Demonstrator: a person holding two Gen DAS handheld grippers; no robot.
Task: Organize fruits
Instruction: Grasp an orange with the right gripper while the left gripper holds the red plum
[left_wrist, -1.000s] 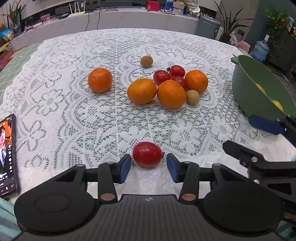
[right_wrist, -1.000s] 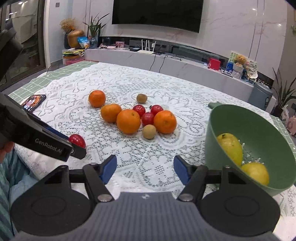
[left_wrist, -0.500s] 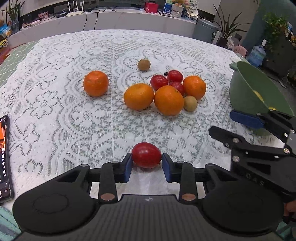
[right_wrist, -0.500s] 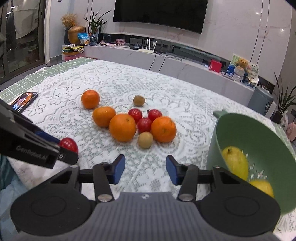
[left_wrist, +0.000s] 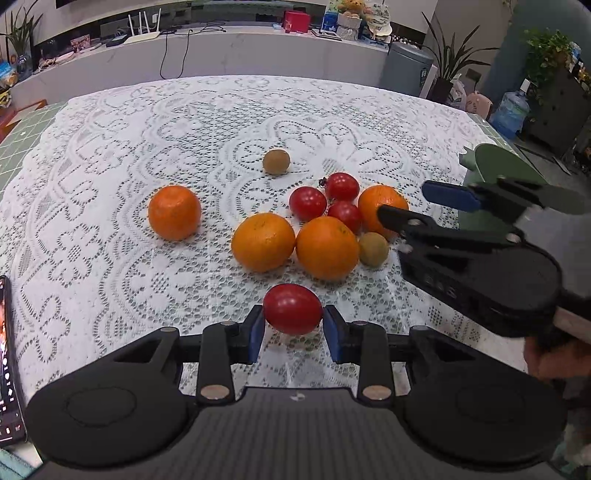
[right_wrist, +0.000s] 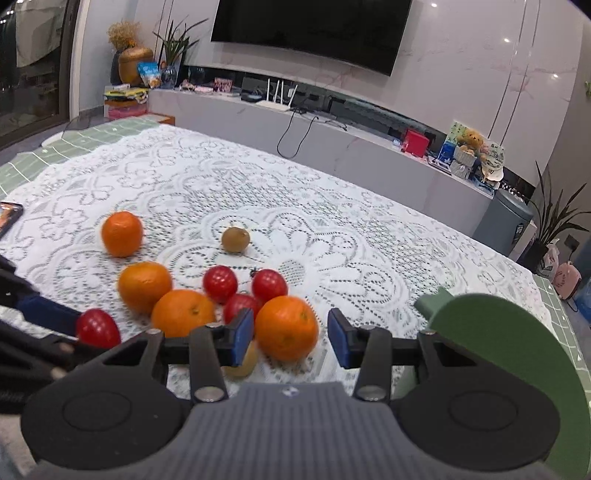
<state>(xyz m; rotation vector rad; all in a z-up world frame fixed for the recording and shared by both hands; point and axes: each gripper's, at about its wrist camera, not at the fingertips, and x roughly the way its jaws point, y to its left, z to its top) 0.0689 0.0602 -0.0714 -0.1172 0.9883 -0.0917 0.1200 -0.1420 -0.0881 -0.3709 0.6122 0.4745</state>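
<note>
Left tongs (left_wrist: 293, 328) clamp a red tomato (left_wrist: 293, 309) above the lace counter (left_wrist: 110, 258). Right tongs (right_wrist: 291, 338), narrowed but holding nothing, frame 1 orange (right_wrist: 286, 328); green bowl (right_wrist: 517, 354) beside.

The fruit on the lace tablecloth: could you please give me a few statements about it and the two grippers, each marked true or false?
1. The left gripper is shut on a red tomato. True; both blue pads press its sides.
2. Four oranges lie on the tablecloth. True.
3. The right gripper holds an orange. False; its jaws, which have just been closing, stand apart with no pad on the orange seen between them.
4. Both kiwis sit in the cluster. False; one kiwi lies apart behind it, the other kiwi is at its edge.
5. The green bowl stands left of the fruit. False; it is on the right.
</note>
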